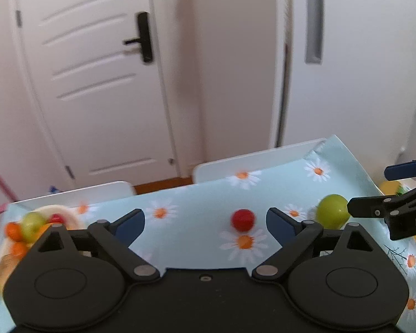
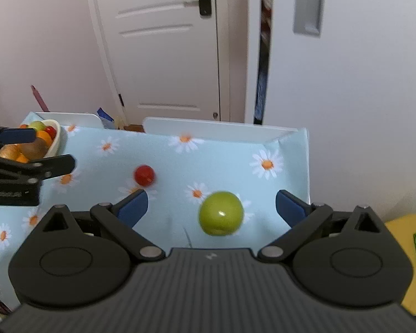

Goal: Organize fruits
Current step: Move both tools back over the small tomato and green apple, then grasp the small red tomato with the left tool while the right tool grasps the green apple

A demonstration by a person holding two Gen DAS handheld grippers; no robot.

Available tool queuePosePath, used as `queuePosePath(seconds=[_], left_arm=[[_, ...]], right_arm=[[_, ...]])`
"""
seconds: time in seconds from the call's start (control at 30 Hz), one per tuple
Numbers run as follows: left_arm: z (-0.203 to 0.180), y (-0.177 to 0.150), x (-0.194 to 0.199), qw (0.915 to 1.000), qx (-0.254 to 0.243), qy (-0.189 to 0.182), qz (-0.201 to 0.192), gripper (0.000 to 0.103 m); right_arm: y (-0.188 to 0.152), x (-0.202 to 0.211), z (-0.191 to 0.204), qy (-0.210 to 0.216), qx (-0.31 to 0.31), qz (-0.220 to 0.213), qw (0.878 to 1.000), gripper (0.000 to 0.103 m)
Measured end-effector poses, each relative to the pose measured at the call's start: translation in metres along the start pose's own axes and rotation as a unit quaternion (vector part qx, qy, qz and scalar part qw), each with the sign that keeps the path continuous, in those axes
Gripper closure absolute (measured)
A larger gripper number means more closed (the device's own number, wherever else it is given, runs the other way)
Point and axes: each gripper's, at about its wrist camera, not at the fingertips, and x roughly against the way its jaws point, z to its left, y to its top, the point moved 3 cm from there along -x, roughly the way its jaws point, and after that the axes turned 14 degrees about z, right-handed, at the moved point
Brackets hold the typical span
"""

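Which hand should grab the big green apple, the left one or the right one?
Probably the right. The green apple lies straight ahead between the open right gripper fingers. The left gripper, also open, faces the small red fruit instead, with the apple off to its side.

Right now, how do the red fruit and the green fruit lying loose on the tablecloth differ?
The red fruit is clearly smaller than the green fruit. The red fruit lies nearer the bowl and ahead of the left gripper, between its open fingers' line; the green fruit lies ahead of the open right gripper, closer to it. Both are round, glossy, rest on the daisy-print tablecloth, and neither is gripped.
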Motion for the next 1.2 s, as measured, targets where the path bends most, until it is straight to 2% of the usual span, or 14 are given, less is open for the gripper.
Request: queuePosePath(seconds=[0.3,0.57,0.7,0.73,0.8,0.9,1.03,1.2], left_arm=[[-0.017,0.015,-0.074,0.997,-0.031,-0.049,0.052,0.031],[-0.025,0.015,-0.106,0.9945,-0.043,-0.061,0.074,0.046],[-0.028,0.016,-0.113,0.9928,-0.049,-0.071,0.083,0.066],[-0.028,0.016,-0.113,0.9929,-0.05,-0.071,0.082,0.066],[-0.028,0.016,-0.112,0.9927,-0.051,-0.071,0.083,0.066],[-0.027,0.014,-0.109,0.993,-0.055,-0.064,0.083,0.066],[-0.026,0.011,-0.105,0.9934,-0.062,-0.052,0.081,0.066],[-0.021,0.004,-0.098,0.994,-0.056,-0.046,0.082,0.066]], right_arm=[[-0.007,-0.031,-0.009,0.004,-0.009,0.01,1.0,0.0],[-0.009,-0.05,-0.008,0.004,-0.013,0.025,1.0,0.0],[-0.006,-0.056,-0.009,0.005,-0.015,0.029,0.999,0.002],[-0.006,-0.058,-0.009,0.007,-0.014,0.033,0.999,0.007],[-0.005,-0.061,-0.008,0.009,-0.013,0.036,0.999,0.009],[-0.004,-0.062,-0.006,0.008,-0.012,0.035,0.999,0.011],[-0.003,-0.065,-0.004,0.01,-0.011,0.037,0.999,0.018],[-0.002,-0.067,-0.005,0.007,-0.012,0.039,0.999,0.02]])
